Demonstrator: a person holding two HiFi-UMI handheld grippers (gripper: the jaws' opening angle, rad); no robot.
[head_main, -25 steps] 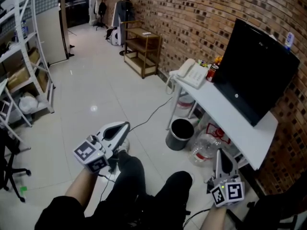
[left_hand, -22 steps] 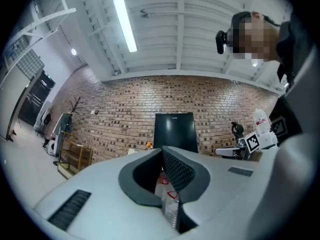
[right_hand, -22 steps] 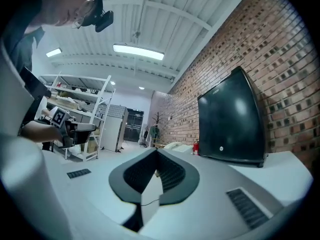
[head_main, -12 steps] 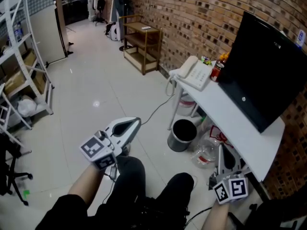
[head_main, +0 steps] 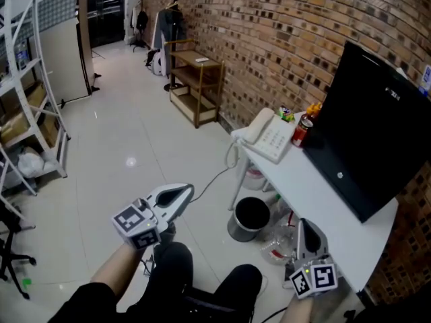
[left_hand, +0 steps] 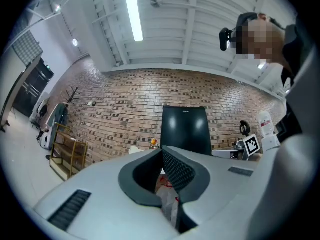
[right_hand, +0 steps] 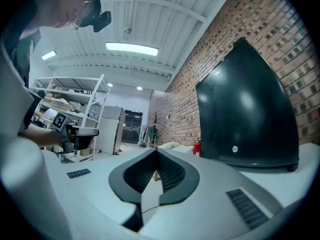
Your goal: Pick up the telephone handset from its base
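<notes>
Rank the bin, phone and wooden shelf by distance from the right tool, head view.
1. Bin, on the floor left of the right tool.
2. Phone, at the desk's far end.
3. Wooden shelf, against the brick wall.

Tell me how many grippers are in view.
2: the left gripper low over the floor, the right gripper beside the white table's near end.

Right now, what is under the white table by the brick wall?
A black bin and a clear plastic item on the floor. The tabletop covers whatever lies farther back toward the wall.
</notes>
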